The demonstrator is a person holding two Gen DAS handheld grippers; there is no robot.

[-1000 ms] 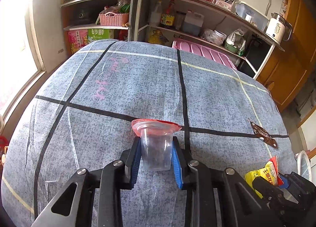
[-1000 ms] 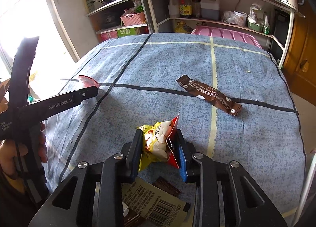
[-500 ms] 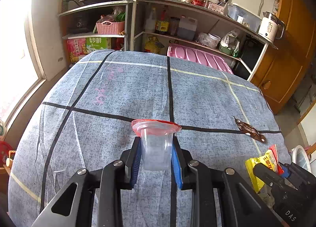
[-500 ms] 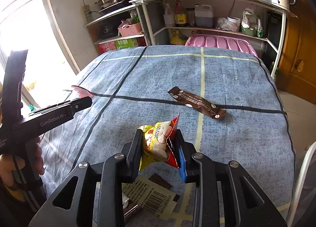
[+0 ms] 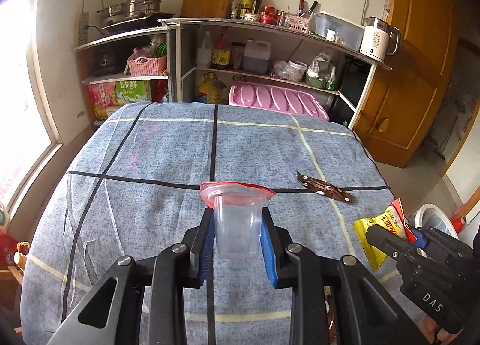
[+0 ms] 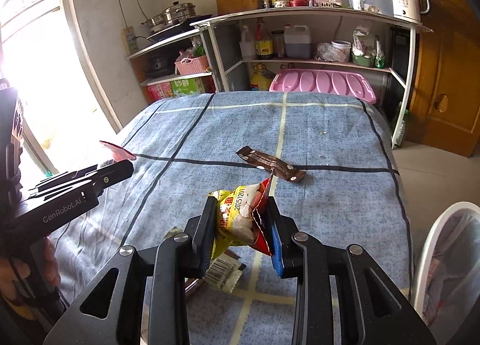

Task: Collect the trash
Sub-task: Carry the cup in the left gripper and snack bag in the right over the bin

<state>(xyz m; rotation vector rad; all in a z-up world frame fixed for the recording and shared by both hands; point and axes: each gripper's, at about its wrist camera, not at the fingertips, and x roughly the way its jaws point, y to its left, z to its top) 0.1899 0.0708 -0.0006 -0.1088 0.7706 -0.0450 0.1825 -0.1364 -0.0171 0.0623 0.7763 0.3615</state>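
Observation:
My left gripper (image 5: pixel 237 235) is shut on a clear plastic cup (image 5: pixel 237 231) with a red peeled lid and holds it above the blue cloth-covered table (image 5: pixel 156 165). My right gripper (image 6: pixel 241 226) is shut on a yellow and red snack wrapper (image 6: pixel 240 219), also above the table; the wrapper also shows in the left wrist view (image 5: pixel 382 225). A brown wrapper (image 6: pixel 270 163) lies flat on the table ahead of the right gripper. A white wrapper with a barcode (image 6: pixel 220 273) lies on the table under the right gripper. A white trash bin (image 6: pixel 447 258) stands at the right, beside the table.
Shelves (image 5: pixel 270 45) with bottles, pots and a pink basket stand behind the table. A pink plastic lid (image 5: pixel 276 100) leans at the table's far edge. A wooden door (image 5: pixel 420 60) is at the right. A bright window (image 6: pixel 27 60) is at the left.
Both grippers have pulled back and up from the table with their loads still held. The trash bin has come into the right wrist view.

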